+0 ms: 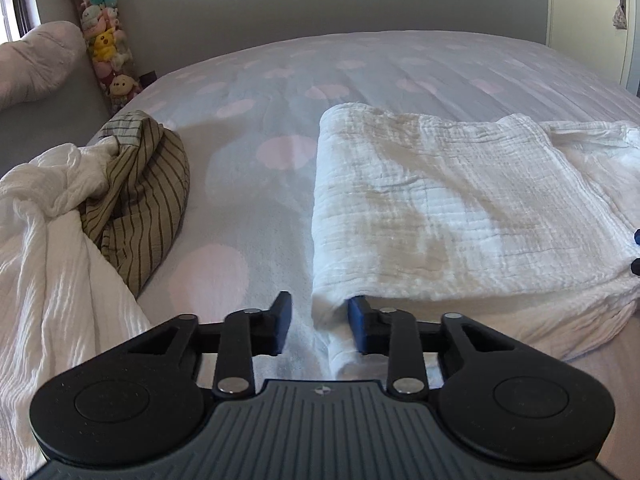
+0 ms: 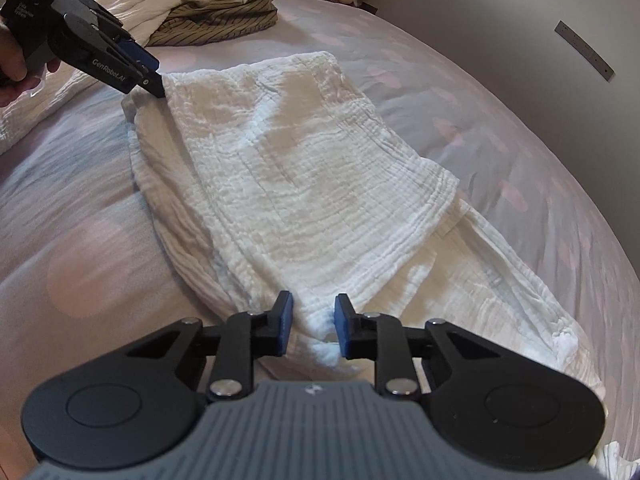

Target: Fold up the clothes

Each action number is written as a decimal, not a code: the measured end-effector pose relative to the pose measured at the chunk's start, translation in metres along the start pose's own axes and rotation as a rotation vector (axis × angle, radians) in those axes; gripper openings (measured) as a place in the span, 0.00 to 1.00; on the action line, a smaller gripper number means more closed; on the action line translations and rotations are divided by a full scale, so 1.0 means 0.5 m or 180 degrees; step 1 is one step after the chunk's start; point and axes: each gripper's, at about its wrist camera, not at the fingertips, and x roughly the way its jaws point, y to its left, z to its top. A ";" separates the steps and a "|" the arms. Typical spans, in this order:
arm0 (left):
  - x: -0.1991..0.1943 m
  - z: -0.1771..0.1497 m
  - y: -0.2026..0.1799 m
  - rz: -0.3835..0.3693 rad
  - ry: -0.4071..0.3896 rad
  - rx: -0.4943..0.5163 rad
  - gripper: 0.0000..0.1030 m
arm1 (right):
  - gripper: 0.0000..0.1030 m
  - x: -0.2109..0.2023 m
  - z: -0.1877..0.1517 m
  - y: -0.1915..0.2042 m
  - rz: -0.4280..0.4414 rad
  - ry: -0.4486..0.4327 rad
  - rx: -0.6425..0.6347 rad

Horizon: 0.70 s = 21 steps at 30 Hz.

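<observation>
A white crinkled muslin garment [image 1: 440,200] lies partly folded on the bed, also in the right wrist view [image 2: 304,184]. My left gripper [image 1: 318,326] is open at its near left corner, with a fold of the cloth between the fingers; it shows in the right wrist view [image 2: 154,80] at the garment's far corner. My right gripper [image 2: 314,330] is open, straddling the garment's near edge; its fingertips [image 1: 636,250] peek in at the left view's right edge.
A pile of white cloth [image 1: 52,240] and a tan striped garment [image 1: 140,196] lies at the left, also in the right wrist view [image 2: 216,16]. The bed has a grey sheet with pink dots [image 1: 280,92]. A pillow [image 1: 36,60] and plush toys [image 1: 106,40] stand beyond.
</observation>
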 end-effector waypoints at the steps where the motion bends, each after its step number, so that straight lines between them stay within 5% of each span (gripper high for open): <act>1: -0.001 0.000 -0.005 -0.0029 -0.0010 0.0048 0.08 | 0.19 0.000 0.000 -0.002 -0.0002 -0.0003 0.0032; 11: -0.058 0.000 0.000 -0.0004 0.0011 0.0439 0.02 | 0.04 -0.030 0.010 -0.031 -0.0112 -0.0086 0.0189; 21: -0.057 -0.037 -0.040 -0.0058 0.0313 0.1115 0.02 | 0.06 -0.040 -0.025 -0.042 -0.0078 -0.0029 0.0290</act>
